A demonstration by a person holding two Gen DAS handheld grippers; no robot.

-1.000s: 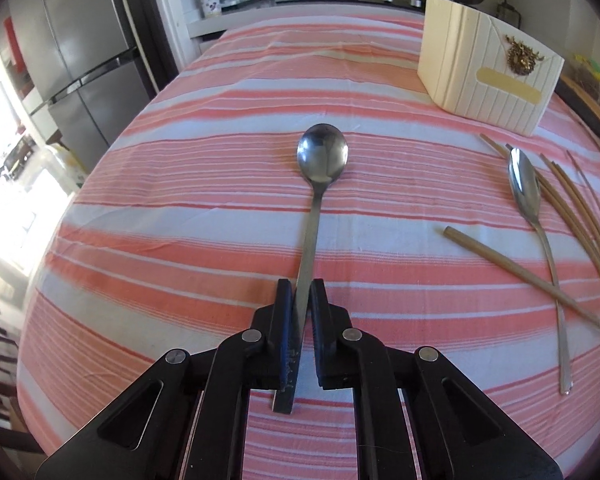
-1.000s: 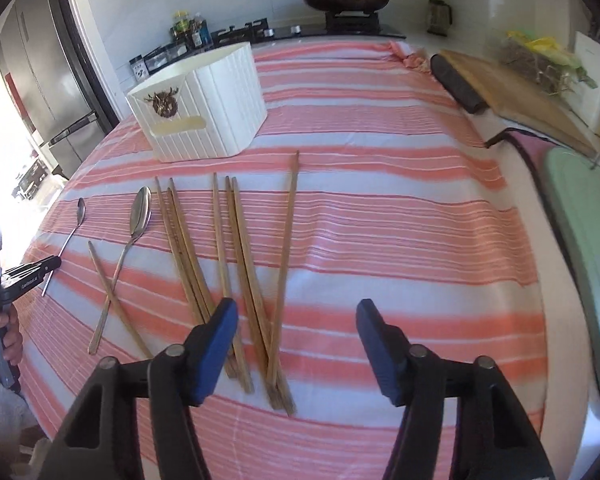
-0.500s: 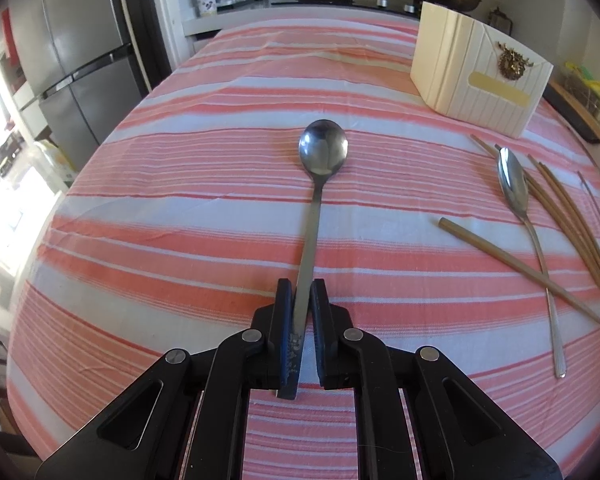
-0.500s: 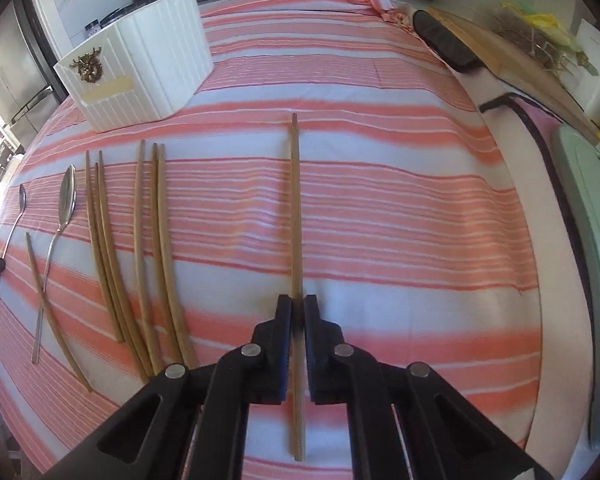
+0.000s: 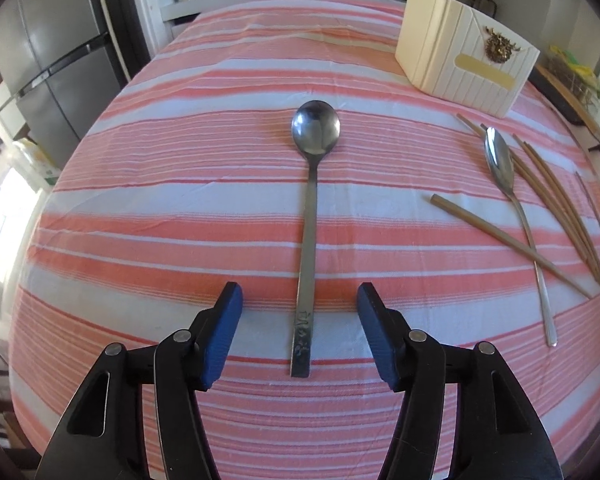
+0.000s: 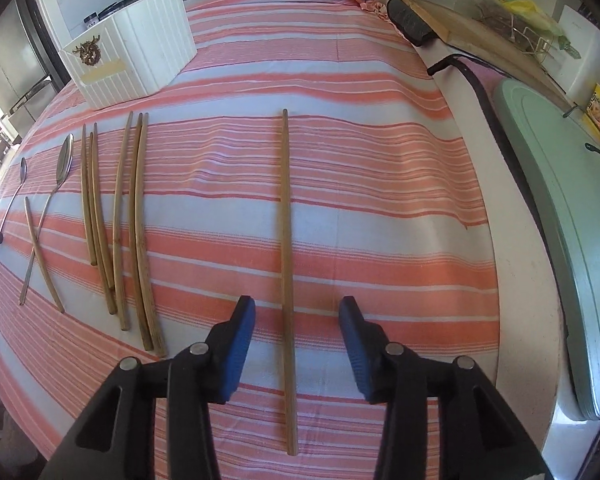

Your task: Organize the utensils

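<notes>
Your left gripper has just been opening: its jaws stand apart, and the spoon lies flat on the striped cloth between them, its handle end midway, touching neither pad, bowl pointing away. Your right gripper has also just been opening; a single chopstick lies lengthwise between its released jaws, clear of both, well apart from the other chopsticks at left.
</notes>
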